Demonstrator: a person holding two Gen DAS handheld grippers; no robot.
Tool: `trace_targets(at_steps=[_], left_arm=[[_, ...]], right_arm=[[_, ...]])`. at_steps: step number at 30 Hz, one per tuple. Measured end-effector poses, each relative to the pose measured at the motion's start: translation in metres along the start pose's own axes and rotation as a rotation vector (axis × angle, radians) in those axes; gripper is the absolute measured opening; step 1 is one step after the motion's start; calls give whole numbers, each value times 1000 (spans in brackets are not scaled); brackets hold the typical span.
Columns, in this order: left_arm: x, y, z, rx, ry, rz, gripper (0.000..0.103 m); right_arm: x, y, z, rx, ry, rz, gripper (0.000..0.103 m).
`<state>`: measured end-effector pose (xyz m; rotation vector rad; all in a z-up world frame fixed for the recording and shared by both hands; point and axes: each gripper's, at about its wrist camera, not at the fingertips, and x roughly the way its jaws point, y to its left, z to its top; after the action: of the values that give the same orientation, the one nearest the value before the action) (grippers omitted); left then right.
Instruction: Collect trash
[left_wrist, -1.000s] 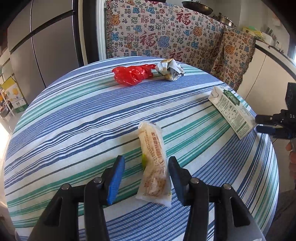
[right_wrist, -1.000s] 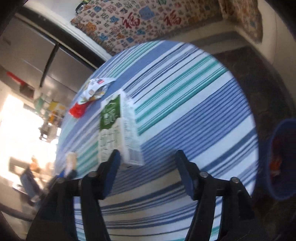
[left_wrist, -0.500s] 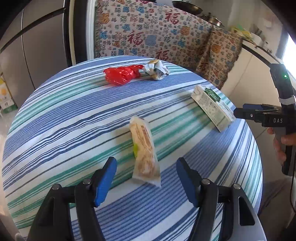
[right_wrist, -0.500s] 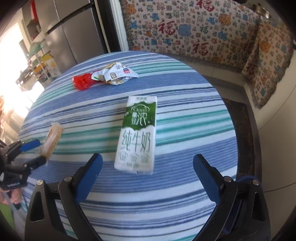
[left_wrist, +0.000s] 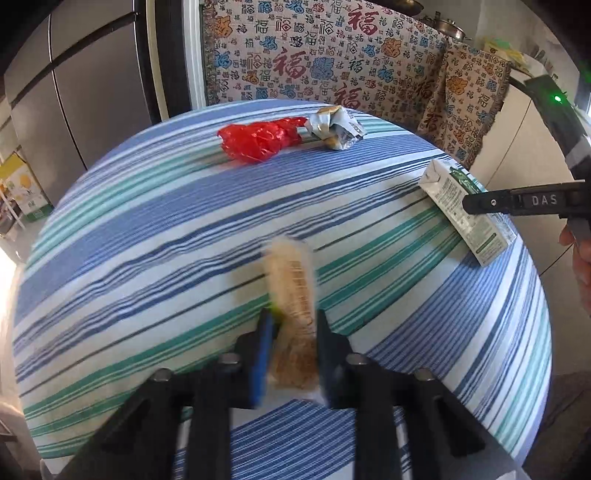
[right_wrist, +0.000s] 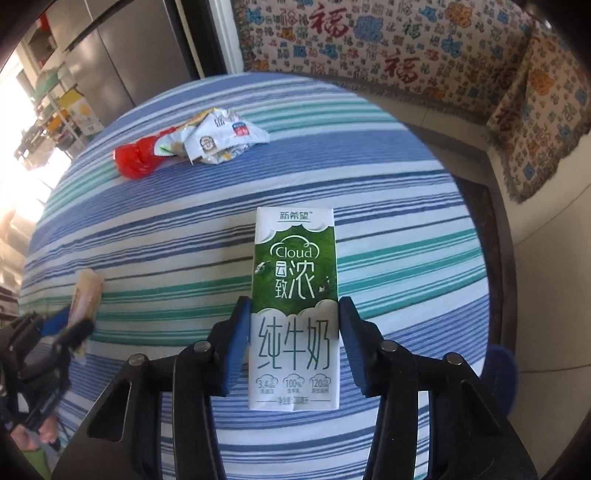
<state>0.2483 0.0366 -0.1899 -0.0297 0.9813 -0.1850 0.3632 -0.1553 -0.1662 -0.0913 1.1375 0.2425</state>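
My left gripper (left_wrist: 293, 325) is shut on a long beige snack wrapper (left_wrist: 293, 291) lying on the striped round table (left_wrist: 147, 229). My right gripper (right_wrist: 293, 317) is closed around a green and white milk carton (right_wrist: 293, 280) lying flat near the table's right edge, its blue pads against the carton's sides. The carton also shows in the left wrist view (left_wrist: 465, 206). A crumpled red plastic bag (left_wrist: 258, 140) and a crumpled silver wrapper (left_wrist: 336, 125) lie at the far side of the table.
A blue bin (right_wrist: 498, 373) stands on the floor right of the table. A sofa with a patterned cover (left_wrist: 332, 59) is behind the table. A grey fridge (left_wrist: 81, 92) stands at the back left.
Both grippers moved forward and closed: the left onto the snack wrapper, the right onto the milk carton. Both were wide open half a second ago.
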Motion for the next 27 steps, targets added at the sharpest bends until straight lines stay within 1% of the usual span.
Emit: trace_targets(at_steps=[3,6,9,13,20,27], left_arm=[[-5,0,0,-5,-23,-18,17],[-16,-7,1,-3,-49,-45,16],[-25,-16,3,8,-68,-60,16],[-32,-30,6,15,-76,-73,16],[-35,-54,5,43,-75,-81,16],[-39,-87,8,97,-85,-76,16]], right_arm=[[-18,-3,-11,5,-46,35,48],[-34,-1,-21,-7,-78,60,48],[-45,1,-32,-17,-97,91,48],[-55,1,-45,-19,-101,104,48],[-65,-10,-64,-2,-104,102,48],[-79,-27,-80,19,-116,88,48]])
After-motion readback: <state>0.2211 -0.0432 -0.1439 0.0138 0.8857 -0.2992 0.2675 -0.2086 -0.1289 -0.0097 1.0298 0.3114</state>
